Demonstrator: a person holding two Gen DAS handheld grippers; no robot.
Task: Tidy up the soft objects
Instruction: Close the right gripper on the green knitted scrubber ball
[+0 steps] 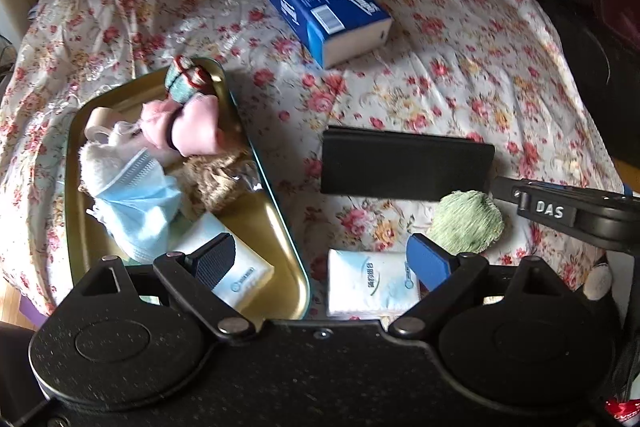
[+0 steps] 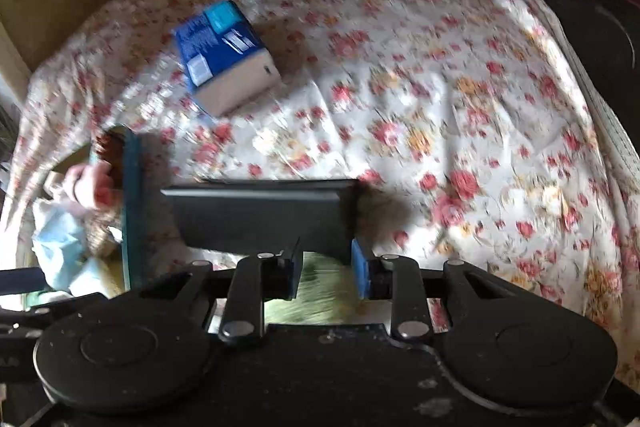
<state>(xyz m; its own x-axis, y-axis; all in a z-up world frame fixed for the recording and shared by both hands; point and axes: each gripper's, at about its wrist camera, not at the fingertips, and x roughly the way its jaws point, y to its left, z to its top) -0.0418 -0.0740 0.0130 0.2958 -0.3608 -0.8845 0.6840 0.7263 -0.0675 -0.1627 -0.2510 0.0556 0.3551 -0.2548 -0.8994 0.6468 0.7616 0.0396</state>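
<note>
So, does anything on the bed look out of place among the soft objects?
Yes: the flat black case beside the gold tray looks rigid, unlike the soft things. The blue tissue pack also lies far from the tray.

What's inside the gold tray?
The gold tray holds a blue face mask, pink cloth bundle, twine and tissue pack; anything beneath them is hidden.

Both wrist views steeply down, close, sharing floral bedspread (image 1: 440, 67)
</note>
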